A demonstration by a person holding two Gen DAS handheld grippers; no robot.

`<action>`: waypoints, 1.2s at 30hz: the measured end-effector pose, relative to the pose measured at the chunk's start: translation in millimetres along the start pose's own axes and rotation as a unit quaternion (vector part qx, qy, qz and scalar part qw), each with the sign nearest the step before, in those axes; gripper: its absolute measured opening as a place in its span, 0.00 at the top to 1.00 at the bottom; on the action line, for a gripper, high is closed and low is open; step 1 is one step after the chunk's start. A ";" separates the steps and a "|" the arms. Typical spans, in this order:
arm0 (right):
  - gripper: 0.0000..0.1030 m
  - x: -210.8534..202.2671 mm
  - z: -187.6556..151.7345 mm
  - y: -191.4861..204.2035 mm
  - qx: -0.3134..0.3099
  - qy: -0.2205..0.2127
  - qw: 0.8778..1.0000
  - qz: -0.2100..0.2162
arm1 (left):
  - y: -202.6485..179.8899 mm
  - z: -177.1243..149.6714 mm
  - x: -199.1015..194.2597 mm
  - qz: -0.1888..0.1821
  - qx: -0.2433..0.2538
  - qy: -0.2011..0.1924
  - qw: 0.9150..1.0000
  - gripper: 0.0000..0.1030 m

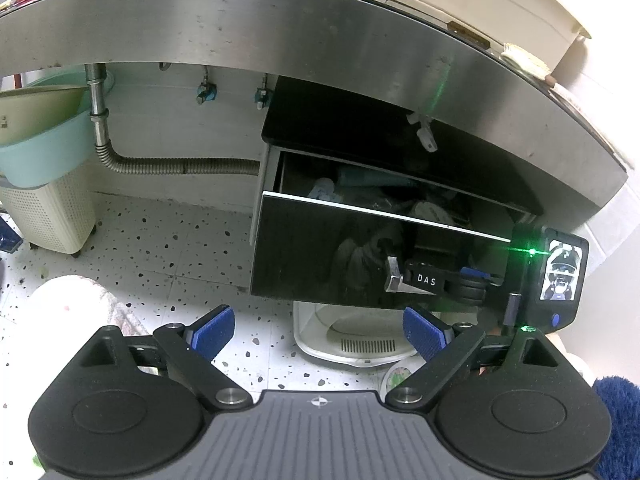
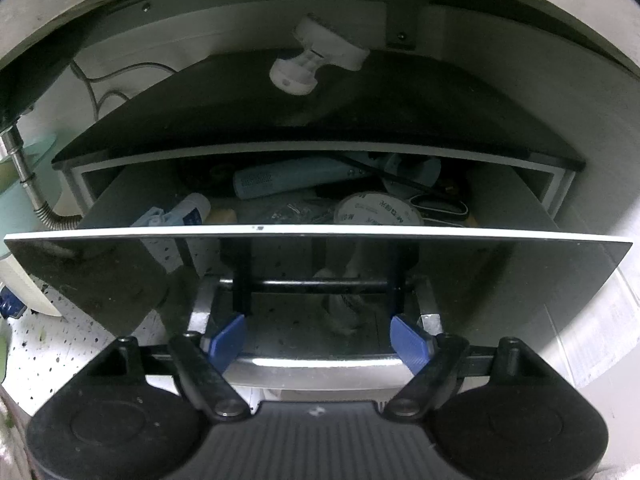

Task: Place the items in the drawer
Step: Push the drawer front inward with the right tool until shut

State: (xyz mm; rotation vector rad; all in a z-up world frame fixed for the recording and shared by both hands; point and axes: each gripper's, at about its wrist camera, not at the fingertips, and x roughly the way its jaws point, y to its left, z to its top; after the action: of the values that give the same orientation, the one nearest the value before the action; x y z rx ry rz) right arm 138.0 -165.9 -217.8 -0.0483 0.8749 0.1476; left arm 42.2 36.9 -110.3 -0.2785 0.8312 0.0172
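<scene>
The black glossy drawer [image 2: 320,264] stands pulled out under the steel counter. Inside lie a tape roll [image 2: 378,210], a pale blue device [image 2: 288,180], a white bottle [image 2: 192,210] and scissors [image 2: 440,204]. My right gripper [image 2: 320,342] is open right at the drawer front. Its blue pads [image 2: 228,340] sit just inside the two brackets of the chrome handle [image 2: 316,364], not pressing on it. In the left wrist view the drawer [image 1: 360,256] is ahead, with the right gripper [image 1: 452,282] at its handle. My left gripper [image 1: 318,332] hangs open over the floor and holds nothing.
A drain pipe [image 1: 100,120], a teal basin [image 1: 44,148] and a white perforated bin [image 1: 48,216] stand left of the drawer. A white appliance [image 1: 360,344] sits on the speckled floor below it. A white hook [image 2: 316,60] hangs under the counter [image 1: 280,28].
</scene>
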 end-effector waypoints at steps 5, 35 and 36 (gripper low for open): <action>0.22 0.9 0.2 -0.1 -0.001 -0.001 1.000 0.000 | -1.1 -0.6 0.1 -0.001 0.002 0.001 1.000 0.11; 0.22 14.2 8.0 -1.1 0.000 -0.003 1.000 0.000 | -4.4 -1.9 3.6 0.003 0.011 0.008 1.000 0.11; 0.22 14.4 8.3 -1.1 0.000 -0.003 1.000 0.000 | -4.3 -2.0 3.4 0.003 0.011 0.008 1.000 0.11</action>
State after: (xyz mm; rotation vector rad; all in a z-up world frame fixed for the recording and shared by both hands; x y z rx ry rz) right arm 153.5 -164.6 -223.5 -0.0490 0.8696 0.1474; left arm 43.6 31.9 -113.1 -0.2557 0.8473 0.0119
